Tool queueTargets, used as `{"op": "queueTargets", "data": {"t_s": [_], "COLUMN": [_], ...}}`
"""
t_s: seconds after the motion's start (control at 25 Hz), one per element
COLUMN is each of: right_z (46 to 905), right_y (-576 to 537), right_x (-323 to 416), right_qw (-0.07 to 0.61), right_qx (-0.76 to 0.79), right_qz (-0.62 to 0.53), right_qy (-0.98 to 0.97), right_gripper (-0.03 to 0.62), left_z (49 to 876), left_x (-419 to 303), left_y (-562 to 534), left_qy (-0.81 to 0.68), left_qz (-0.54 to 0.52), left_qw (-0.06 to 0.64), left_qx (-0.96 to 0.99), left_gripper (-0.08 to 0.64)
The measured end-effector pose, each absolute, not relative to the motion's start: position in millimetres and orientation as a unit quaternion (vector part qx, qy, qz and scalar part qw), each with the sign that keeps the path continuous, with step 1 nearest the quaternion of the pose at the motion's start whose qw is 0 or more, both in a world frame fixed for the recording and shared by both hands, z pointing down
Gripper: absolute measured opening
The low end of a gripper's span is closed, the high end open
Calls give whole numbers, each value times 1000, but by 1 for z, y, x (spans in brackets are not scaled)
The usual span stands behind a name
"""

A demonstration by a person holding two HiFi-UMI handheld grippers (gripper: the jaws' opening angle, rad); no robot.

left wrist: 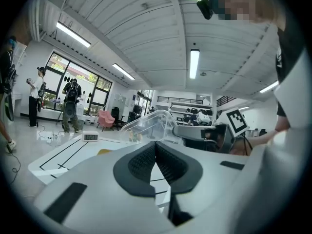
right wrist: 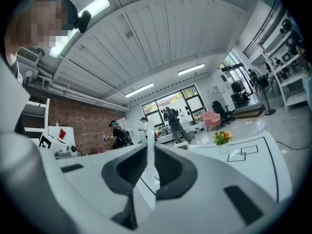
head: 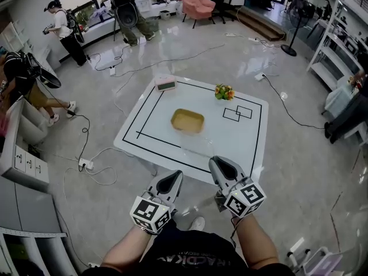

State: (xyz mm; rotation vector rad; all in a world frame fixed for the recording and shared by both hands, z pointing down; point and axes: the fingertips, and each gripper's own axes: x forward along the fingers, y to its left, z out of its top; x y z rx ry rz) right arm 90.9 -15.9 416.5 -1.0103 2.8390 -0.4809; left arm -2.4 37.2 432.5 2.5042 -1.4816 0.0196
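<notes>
Clear plastic lid [left wrist: 146,126], domed and see-through, held tilted in the air: its thin rim is pinched inside the right tool [right wrist: 147,152], and its dome rises just beyond the left tool [left wrist: 156,147]

light: bright, ceiling tube lights [left wrist: 194,62] | glare: floor [head: 190,50] | gripper views: fisheye, dark corners, near foreground soft

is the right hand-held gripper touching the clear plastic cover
Touching. The right gripper view shows the right hand-held gripper shut on the thin edge of the clear plastic cover, pinched between its pads.
</notes>
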Motion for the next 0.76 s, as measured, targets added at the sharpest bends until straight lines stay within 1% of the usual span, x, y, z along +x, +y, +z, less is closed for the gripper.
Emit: {"op": "queueTargets", "data": {"t_s": [0.76], "right_z": [407], "right_y": [-10], "right_x": [101], "right_qw": [69], "right_qx": [-337], "right_qz": [-153], "right_qy": [926], "right_gripper": [46], "left_z": [422], "left_x": [9], "left_y": [42], "left_qy": [-497], "left_qz": [17], "left_qw": [98], "left_qx": [862], "left_gripper": [3]}}
